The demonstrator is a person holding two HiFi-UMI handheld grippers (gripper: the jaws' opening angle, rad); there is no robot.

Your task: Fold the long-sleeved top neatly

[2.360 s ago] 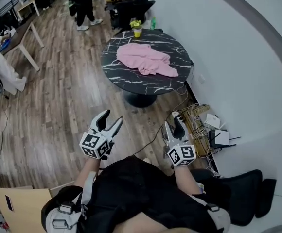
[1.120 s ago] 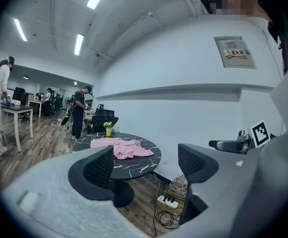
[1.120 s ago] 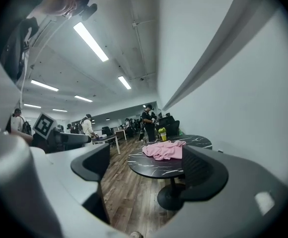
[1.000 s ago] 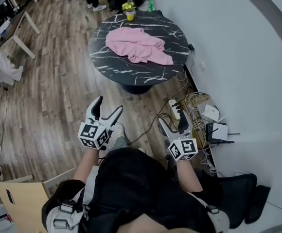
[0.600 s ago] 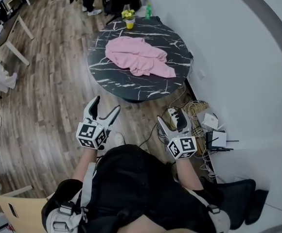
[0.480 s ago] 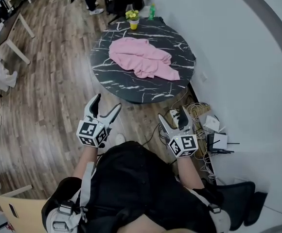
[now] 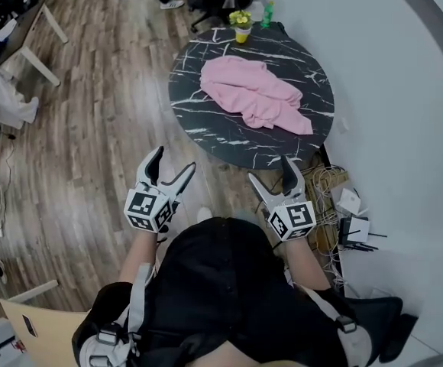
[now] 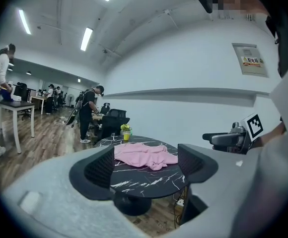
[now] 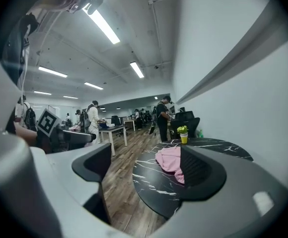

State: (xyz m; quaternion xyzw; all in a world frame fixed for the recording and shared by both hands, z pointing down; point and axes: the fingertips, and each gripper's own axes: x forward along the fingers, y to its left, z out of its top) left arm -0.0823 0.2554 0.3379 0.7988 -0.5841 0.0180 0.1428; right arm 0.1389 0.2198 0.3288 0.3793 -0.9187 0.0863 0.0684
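I'm holding the left gripper (image 7: 166, 176) and right gripper (image 7: 275, 180) mid-frame, jaws spread, gripping nothing; the pink top (image 7: 256, 94) is lying crumpled on the table (image 7: 198, 121), upper right.

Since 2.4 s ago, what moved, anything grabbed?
The person stepped closer to the round black marble table; its near rim now lies just ahead of the right gripper. Nothing grabbed. Both the left gripper and right keep tongs open, empty; the crumpled pink long-sleeved top lies as before.
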